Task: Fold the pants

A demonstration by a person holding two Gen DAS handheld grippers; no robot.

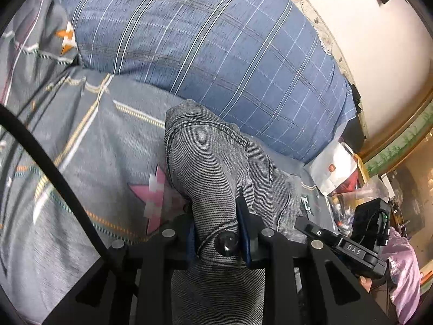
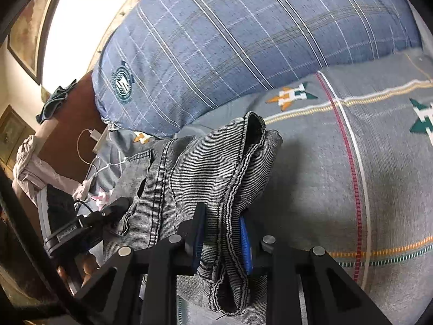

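Grey washed denim pants (image 1: 216, 168) lie bunched on a grey patterned bedsheet (image 1: 89, 140). My left gripper (image 1: 216, 211) is shut on the pants at the waistband, by a dark metal button (image 1: 226, 243). My right gripper (image 2: 223, 224) is shut on a folded hem of the pants (image 2: 216, 168), with the frayed edge (image 2: 230, 295) hanging below the blue pads (image 2: 245, 241). The right gripper also shows in the left wrist view (image 1: 349, 241), at the lower right. The left gripper also shows in the right wrist view (image 2: 89, 224), at the lower left.
A large blue plaid pillow (image 1: 216, 43) lies just beyond the pants, also in the right wrist view (image 2: 243, 40). A white paper bag (image 1: 333, 165) and clutter sit at the bed's right side. A charger and white cable (image 2: 89, 146) lie by a brown headboard.
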